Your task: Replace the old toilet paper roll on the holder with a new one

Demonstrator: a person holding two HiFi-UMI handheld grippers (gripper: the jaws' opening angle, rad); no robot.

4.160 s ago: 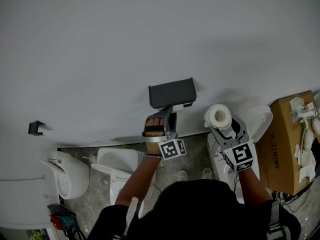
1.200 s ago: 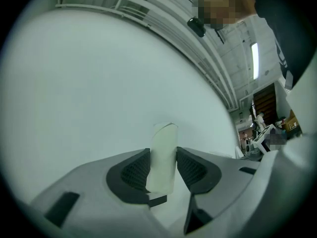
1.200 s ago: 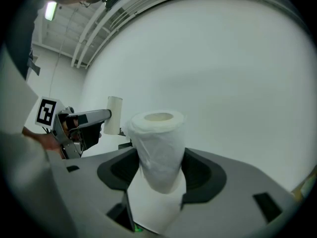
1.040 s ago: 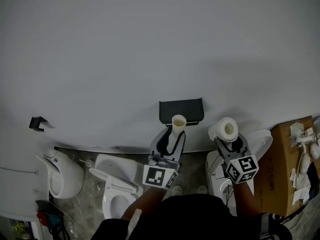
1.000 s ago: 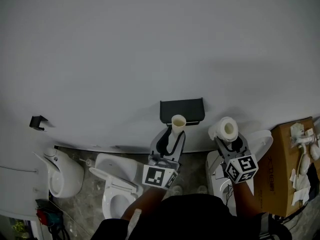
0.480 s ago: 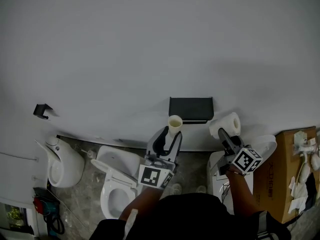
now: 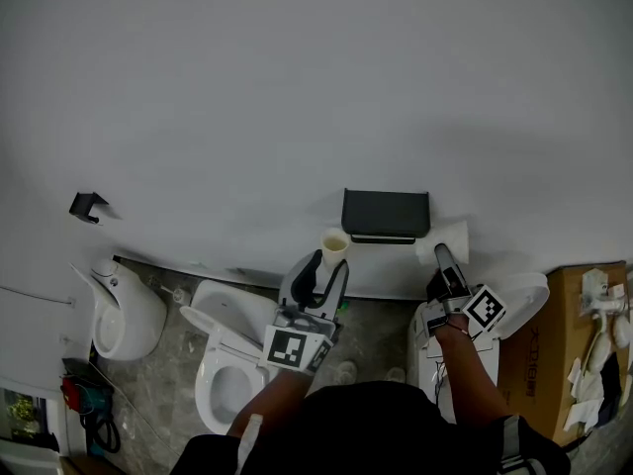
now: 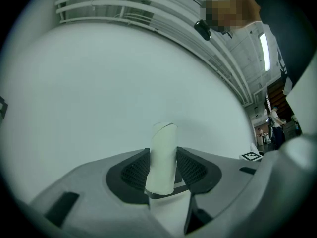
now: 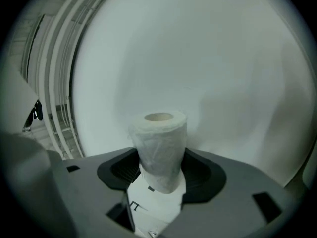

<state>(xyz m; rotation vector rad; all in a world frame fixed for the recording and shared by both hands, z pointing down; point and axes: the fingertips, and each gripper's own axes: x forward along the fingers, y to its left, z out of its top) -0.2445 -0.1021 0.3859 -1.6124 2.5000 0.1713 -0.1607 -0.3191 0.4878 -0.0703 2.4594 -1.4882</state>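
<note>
The black paper holder point(image 7: 386, 213) is fixed to the white wall. My left gripper point(image 7: 329, 266) is shut on the empty cardboard tube point(image 7: 334, 244), held below and left of the holder. In the left gripper view the tube point(image 8: 163, 143) stands upright between the pads of that gripper point(image 8: 162, 171). My right gripper point(image 7: 444, 262) is shut on the new white paper roll point(image 7: 442, 239), just right of the holder's lower right corner. The right gripper view shows the roll point(image 9: 159, 145) upright in the right gripper point(image 9: 159, 175), its core hole on top.
A white toilet with open seat point(image 7: 224, 368) stands below the left gripper. Another white fixture point(image 7: 123, 312) is at far left, and a toilet tank point(image 7: 514, 298) sits under the right arm. A cardboard box point(image 7: 579, 349) is at right. A small black hook point(image 7: 87, 206) is on the wall.
The left gripper carried the tube left, away from under the holder. The right gripper rolled, turning the roll side-on, and moved closer to the holder's right end.
</note>
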